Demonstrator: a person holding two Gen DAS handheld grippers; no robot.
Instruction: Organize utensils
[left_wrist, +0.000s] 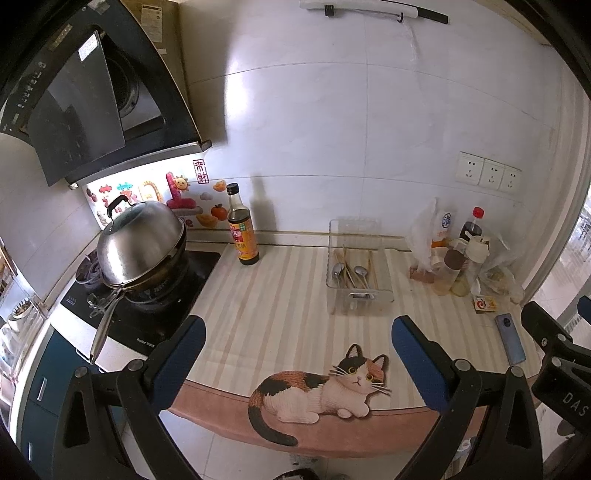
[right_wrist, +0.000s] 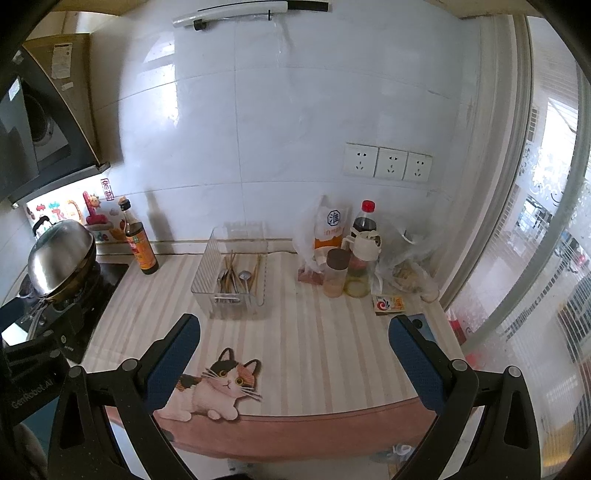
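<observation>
Blue-padded fingers of the left gripper (left_wrist: 297, 354) sit nearest the lens in the left wrist view, spread wide with nothing between them, above the front edge of the striped counter mat (left_wrist: 280, 295) and its printed calico cat (left_wrist: 325, 387). Farther back, a clear plastic organizer bin (left_wrist: 356, 269) stands on the mat near the wall; spoons (left_wrist: 360, 273) and chopsticks (left_wrist: 371, 267) lie inside it. Soy sauce bottle (left_wrist: 242, 229) stands left of the bin, beside the stove with a lidded wok (left_wrist: 142, 247). Blue phone (left_wrist: 511, 341) lies flat at right.

Right wrist view: right gripper (right_wrist: 295, 356) likewise released, fingers wide apart, empty, over the mat's front edge. Bin (right_wrist: 236, 266) sits ahead, slightly left, utensils inside. Condiment bottles and bags (right_wrist: 354, 258) cluster right of it, well apart from both grippers.
</observation>
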